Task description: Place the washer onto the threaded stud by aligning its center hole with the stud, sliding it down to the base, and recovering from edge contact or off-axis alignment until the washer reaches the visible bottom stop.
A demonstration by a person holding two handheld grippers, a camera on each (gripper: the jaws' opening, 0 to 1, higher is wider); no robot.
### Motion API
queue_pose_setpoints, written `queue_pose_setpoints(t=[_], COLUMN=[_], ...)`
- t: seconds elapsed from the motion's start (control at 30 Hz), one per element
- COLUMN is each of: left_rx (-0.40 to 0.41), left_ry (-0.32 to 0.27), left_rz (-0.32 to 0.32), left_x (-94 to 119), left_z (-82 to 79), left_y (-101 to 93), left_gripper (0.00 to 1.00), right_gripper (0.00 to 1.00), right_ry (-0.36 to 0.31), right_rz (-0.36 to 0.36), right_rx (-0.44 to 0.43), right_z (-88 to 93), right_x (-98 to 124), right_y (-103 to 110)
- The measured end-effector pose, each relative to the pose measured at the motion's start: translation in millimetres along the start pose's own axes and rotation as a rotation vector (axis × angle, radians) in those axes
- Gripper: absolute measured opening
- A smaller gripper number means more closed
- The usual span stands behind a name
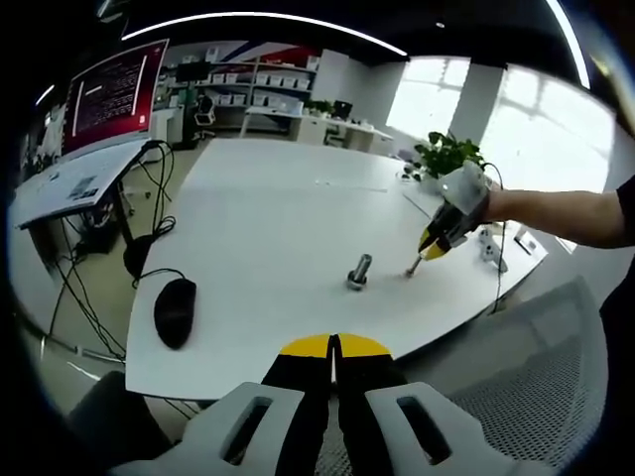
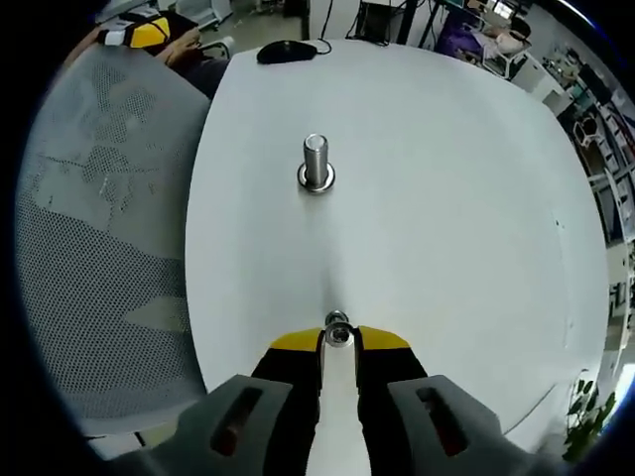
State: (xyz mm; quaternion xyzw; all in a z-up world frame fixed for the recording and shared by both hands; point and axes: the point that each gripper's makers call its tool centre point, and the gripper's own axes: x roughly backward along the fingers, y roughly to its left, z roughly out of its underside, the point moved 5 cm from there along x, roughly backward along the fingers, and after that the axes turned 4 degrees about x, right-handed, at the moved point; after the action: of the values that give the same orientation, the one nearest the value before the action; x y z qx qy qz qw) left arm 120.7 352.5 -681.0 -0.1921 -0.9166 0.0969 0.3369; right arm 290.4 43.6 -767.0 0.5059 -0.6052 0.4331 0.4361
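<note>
White desk [image 2: 446, 198] surface spread under both views, with an office of shelves and windows beyond it. Taking the threaded stud [image 2: 317, 159] as the landmark and working from near to far in the right gripper view: the right tongs [image 2: 338, 342] sat closest, their jaws nearly together and clenched on the washer [image 2: 338, 332], which showed as a small ring at the very tips. Straight ahead of those tips, well apart across bare desk, the stud stood upright on its wider base, its long axis vertical. So the washer lay on the near side of the stud and needed, by my judgement, to be carried forward and over the stud's top. Beyond the stud lay a black mouse [image 2: 286, 51].

In the left gripper view, the left tongs [image 1: 334, 347] appeared closed and grasping nothing, hanging off the desk's edge, farther from the stud [image 1: 359, 271] than the right tongs [image 1: 415, 266]. The washer's centre hole was too small to judge, and the stud's threads could not be made out.
</note>
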Motion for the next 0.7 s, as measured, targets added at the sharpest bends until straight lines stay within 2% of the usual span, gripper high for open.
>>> queue_pose_setpoints(t=[0.7], left_rx=[0.005], left_ry=[-0.007], left_rz=[0.006], left_x=[-0.2], left_z=[-1.5], left_y=[0.3], left_gripper=[0.00], right_gripper=[0.14], right_ry=[0.045], right_rz=[-0.025], right_rx=[0.000], right_z=[4.5], right_x=[-26.0], right_y=[1.1])
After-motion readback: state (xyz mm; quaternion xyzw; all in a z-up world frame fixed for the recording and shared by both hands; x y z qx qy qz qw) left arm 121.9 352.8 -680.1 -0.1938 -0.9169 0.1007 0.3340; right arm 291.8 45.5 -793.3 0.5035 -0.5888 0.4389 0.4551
